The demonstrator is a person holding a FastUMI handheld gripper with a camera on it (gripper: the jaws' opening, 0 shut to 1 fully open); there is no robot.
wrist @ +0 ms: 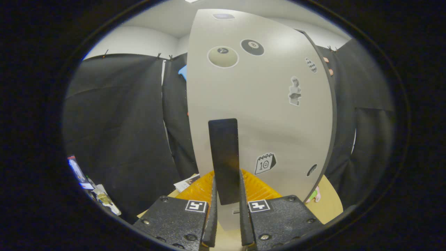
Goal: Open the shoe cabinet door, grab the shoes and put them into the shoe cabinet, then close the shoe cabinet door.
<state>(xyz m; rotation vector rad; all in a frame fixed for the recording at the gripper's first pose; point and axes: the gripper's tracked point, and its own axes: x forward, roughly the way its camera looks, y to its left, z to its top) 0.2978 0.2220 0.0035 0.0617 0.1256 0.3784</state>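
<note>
Black cloth wall (115,115) hanging behind; orange mat (259,190) lying on wooden table (331,202). Pale cabinet door (258,104) standing just ahead, sticker-dotted, blocking view beyond. Gripper (226,209) clenching on door's dark upright handle (224,157) between both fingers. Fingertips (328,66) curling round door's far edge; cabinet interior hidden.

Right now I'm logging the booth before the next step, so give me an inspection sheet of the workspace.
Surface: light wooden tabletop under the cabinet, with an orange ribbed mat.
Job's things: pale shoe cabinet door with stickers; dark upright door handle.
Clutter: printed papers beside the mat; small items low beyond the fingers; a small green object.
Grippers: gripper shut on the door handle, both fingers pressing its sides.
Cables: nothing seen.
Surroundings: black cloth wall; a person's fingertips on the door's far edge.
</note>
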